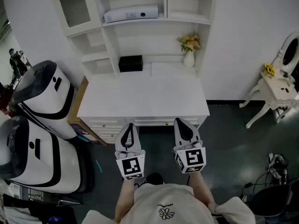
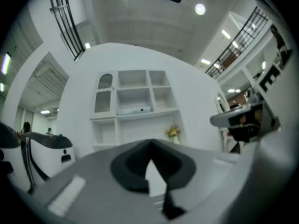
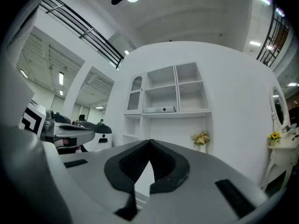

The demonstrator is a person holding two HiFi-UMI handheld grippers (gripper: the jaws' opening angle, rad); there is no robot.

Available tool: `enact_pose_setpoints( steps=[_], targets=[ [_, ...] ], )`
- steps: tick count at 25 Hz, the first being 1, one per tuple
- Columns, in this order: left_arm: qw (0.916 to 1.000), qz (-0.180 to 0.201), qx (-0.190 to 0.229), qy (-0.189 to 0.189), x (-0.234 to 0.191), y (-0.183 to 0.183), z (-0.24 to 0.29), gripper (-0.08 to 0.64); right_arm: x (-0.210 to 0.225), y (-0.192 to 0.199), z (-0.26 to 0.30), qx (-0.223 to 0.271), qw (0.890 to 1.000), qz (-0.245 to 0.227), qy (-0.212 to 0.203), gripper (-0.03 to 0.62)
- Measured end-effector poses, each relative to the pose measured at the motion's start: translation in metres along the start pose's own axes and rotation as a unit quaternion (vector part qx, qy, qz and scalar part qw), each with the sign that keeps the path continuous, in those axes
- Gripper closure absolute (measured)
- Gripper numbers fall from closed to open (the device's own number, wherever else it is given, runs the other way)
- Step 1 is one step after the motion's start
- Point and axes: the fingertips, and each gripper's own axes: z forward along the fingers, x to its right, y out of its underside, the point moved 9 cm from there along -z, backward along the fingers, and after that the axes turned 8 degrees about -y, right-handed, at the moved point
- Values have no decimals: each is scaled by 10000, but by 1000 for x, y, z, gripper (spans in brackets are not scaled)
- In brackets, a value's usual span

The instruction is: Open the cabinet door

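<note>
1. At the left edge, two white machines [image 1: 39,99] with dark bands are seen. The nearer one is cut off by the frame, and a person [image 1: 15,62] behind them is too small to be made out.
2. The cabinet door [image 1: 74,6], a glazed panel, is found closed at the top left corner of the white cabinet [image 1: 205,13]. Its top is cut off in the head view, and nothing behind the glass can be told.
3. A long white device [image 1: 131,14] is laid on the shelf just right of the door, and a black box [image 1: 130,63] is set at the back edge of the desk top [image 1: 140,99].
4. The left gripper [image 1: 130,127] is held before the desk top's front edge, well apart from the door. Its jaws are pressed together on nothing.
5. The right gripper [image 1: 181,122] is held just beside it, its jaws likewise closed and empty. The drawer fronts [image 1: 105,125] are partly hidden behind both.
6. A vase of flowers [image 1: 188,54] is placed at the desk top's back right corner.
7. A side table [image 1: 275,91] is seen near the right edge, and its mirror [image 1: 290,52] is cut off.
</note>
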Motion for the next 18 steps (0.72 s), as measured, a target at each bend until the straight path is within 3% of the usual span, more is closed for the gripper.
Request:
enact_pose_setpoints(
  steps=[9, 18],
  targets=[
    [9999, 21, 103, 49, -7, -8, 7, 555, -1, -1, 0, 153, 9998, 112, 101, 592],
    [9996, -253, -45, 75, -11, -2, 9, 555, 0, 0, 1, 368, 9987, 337, 97, 592]
  ],
)
